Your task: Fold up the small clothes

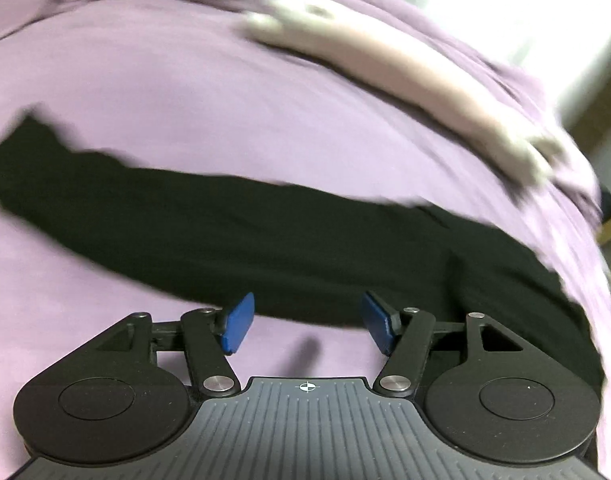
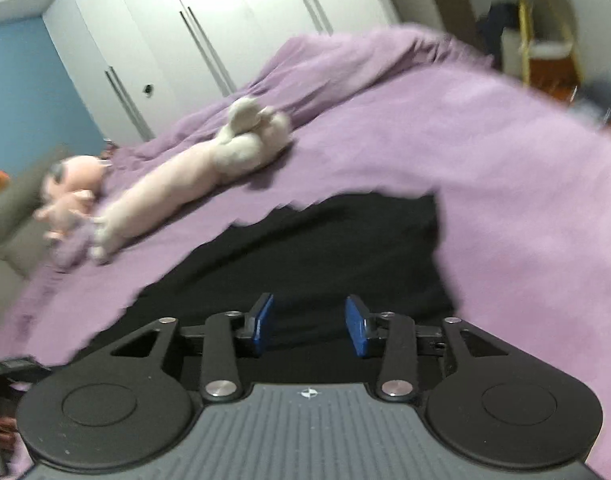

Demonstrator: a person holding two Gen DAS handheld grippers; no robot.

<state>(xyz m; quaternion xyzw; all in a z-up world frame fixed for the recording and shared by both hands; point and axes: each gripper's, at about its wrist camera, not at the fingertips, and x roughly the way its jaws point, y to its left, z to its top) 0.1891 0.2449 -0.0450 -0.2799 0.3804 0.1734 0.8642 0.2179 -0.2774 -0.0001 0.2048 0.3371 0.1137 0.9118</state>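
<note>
The left gripper (image 1: 307, 328) is shown with its blue pads (image 1: 237, 330) held apart and nothing between them; it is poised over bare bedspread just short of the near edge of the black garment (image 1: 245, 236). The right gripper (image 2: 308, 326) is likewise seen with its pads (image 2: 355, 326) spread and empty, positioned directly above the black garment (image 2: 305, 252), though whether the cloth is touched cannot be told from the blurred frame. The spread jaws are judged to be a preparation for pinching an edge or corner, so that a fold may be started.

The garment is laid fairly flat on the purple bedspread (image 1: 185, 92), stretched as a long dark band across the left view and as a broad panel with one squared corner in the right view. Its exact type cannot be made out. A flat, open surface is presumably chosen so that the cloth can be smoothed and doubled over.

Farther off, a long pale plush toy (image 2: 173, 184) is seen lying on the bedspread (image 2: 505, 180), well apart from the garment, with a pink plush toy (image 2: 73, 184) beyond it. White wardrobe doors (image 2: 225, 20) close the background.
</note>
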